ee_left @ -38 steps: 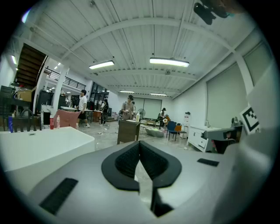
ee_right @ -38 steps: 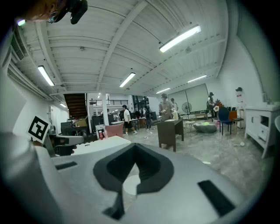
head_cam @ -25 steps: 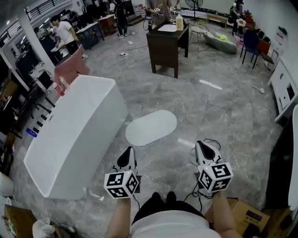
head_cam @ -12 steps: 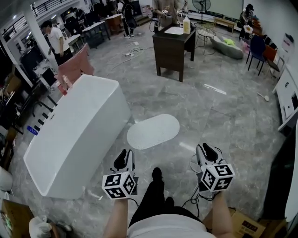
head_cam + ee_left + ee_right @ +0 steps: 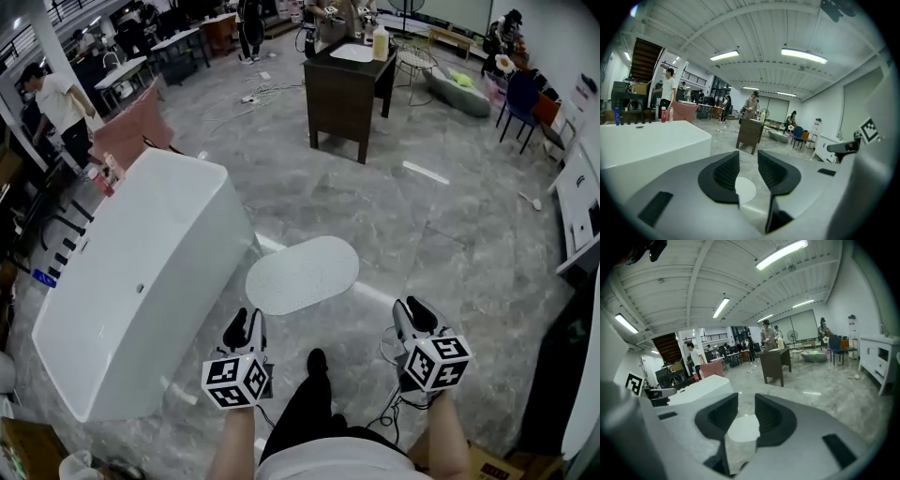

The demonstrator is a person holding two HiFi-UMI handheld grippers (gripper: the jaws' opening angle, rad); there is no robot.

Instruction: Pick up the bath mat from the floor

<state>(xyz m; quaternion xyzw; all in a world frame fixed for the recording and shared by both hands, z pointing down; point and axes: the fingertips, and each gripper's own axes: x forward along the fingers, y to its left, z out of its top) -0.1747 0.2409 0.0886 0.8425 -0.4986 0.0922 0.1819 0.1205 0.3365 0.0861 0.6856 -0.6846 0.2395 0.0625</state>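
A white oval bath mat (image 5: 302, 275) lies flat on the grey marble floor beside the bathtub. My left gripper (image 5: 245, 325) hovers short of the mat's near left end, and my right gripper (image 5: 413, 312) is off to the mat's right. Both have just been opening their jaws, and nothing is between them. In the left gripper view the mat (image 5: 745, 189) shows through the gap between the black pads (image 5: 723, 174). The right gripper view shows the mat (image 5: 743, 429) the same way, beyond its own pads (image 5: 767, 414).
A white bathtub (image 5: 131, 277) stands left of the mat. A dark wooden cabinet (image 5: 349, 86) stands farther back. A black cable (image 5: 390, 337) lies by my right gripper. White cabinets (image 5: 579, 202) line the right wall. People stand at the back left.
Both grippers have moved forward and lower toward the mat, which now sits closer in the head view. Their jaws have parted from shut.
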